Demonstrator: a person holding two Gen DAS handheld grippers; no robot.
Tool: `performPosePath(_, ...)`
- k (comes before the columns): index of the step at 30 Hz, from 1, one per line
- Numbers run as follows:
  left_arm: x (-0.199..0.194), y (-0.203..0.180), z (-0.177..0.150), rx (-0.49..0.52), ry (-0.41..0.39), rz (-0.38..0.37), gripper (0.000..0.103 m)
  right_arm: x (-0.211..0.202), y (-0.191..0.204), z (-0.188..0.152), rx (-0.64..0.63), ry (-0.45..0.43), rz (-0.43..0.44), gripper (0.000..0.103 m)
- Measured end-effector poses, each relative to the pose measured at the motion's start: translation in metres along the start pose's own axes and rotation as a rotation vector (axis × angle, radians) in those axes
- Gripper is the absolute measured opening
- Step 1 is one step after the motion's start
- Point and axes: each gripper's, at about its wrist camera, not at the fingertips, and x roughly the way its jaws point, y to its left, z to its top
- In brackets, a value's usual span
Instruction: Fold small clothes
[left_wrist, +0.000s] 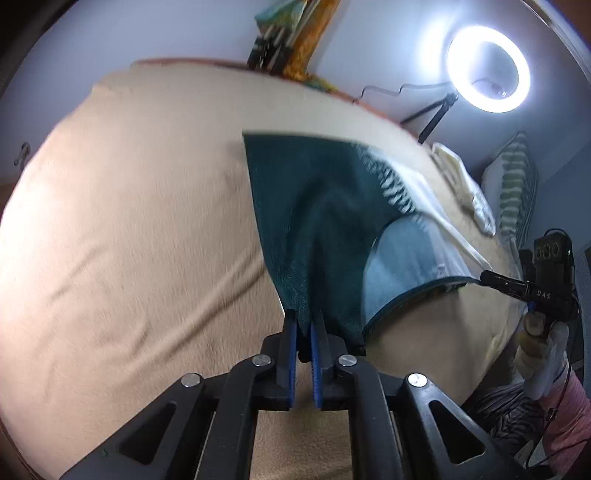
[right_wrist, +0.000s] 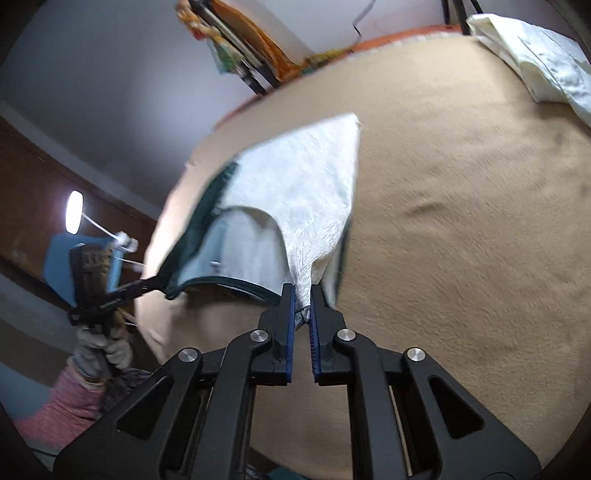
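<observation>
A small sleeveless garment, dark teal (left_wrist: 306, 218) on one side and white (right_wrist: 306, 184) on the other, hangs stretched above the tan blanket. My left gripper (left_wrist: 303, 317) is shut on its teal shoulder corner. My right gripper (right_wrist: 302, 291) is shut on the white shoulder corner. Each gripper shows in the other's view: the right one (left_wrist: 484, 275) at the far right, the left one (right_wrist: 162, 282) at the left, both pinching the neckline ends. The pale lining shows through the neck opening (left_wrist: 410, 266).
The tan blanket (left_wrist: 129, 221) covers the bed. Cream folded cloth (right_wrist: 535, 55) lies at its far right corner. A striped pillow (left_wrist: 517, 184) and a lit ring light (left_wrist: 487, 68) stand beyond the edge. Hanging bags (left_wrist: 291, 33) are on the wall.
</observation>
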Motion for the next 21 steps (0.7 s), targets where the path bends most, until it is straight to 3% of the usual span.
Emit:
performPosePath(2,0.001,0.004,-0.003,-0.016,0.008,-0.002,0.02,0.01,-0.002,-0.003,-0.002,0.046,-0.047,0.008)
performPosePath(5,-0.015,0.004,0.002,-0.006,-0.041,0.001,0.021,0.011,0.008,-0.004,-0.066,0.058,-0.084,0.01)
performPosePath(7,-0.032,0.0,0.011,0.013,-0.095,0.012,0.021,0.004,0.018,-0.001,-0.117,0.055,-0.112,0.022)
performPosePath(8,-0.038,-0.003,0.017,0.029,-0.115,0.018,0.021,-0.001,0.023,0.0,-0.132,0.039,-0.135,0.033)
performPosePath(11,-0.041,-0.013,0.032,0.066,-0.149,0.034,0.021,-0.019,0.04,0.004,-0.197,-0.051,-0.158,0.038)
performPosePath(15,-0.014,-0.02,0.04,0.082,-0.118,0.033,0.019,-0.012,0.064,0.016,-0.282,-0.119,-0.176,0.038)
performPosePath(18,0.012,-0.023,0.035,0.094,-0.065,0.044,0.019,0.012,0.076,0.022,-0.367,-0.106,-0.218,0.038)
performPosePath(21,0.032,-0.02,0.023,0.11,-0.006,0.086,0.019,0.038,0.075,0.021,-0.401,-0.026,-0.251,0.038)
